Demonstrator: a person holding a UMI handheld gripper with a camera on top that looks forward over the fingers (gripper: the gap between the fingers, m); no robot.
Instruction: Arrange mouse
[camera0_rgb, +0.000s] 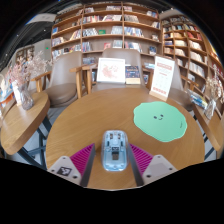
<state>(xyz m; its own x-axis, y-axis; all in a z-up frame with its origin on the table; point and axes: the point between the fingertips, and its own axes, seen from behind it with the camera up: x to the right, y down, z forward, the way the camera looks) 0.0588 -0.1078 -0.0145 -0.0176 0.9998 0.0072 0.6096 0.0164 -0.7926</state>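
A light blue and silver mouse (114, 153) lies on the round wooden table (70, 125), pointing away from me. It sits between the two fingers of my gripper (113, 146), with a narrow gap at each side. The pink pads (83, 159) flank it left and right, and the gripper is open. A round green mat (160, 121) lies on the table beyond the right finger, ahead and to the right of the mouse.
A white standing sign (162, 76) and a display of books (111, 70) stand at the table's far edge. Chairs (64, 77) stand beyond. A side table with a vase of flowers (24, 92) is at the left. Bookshelves (110, 28) line the back wall.
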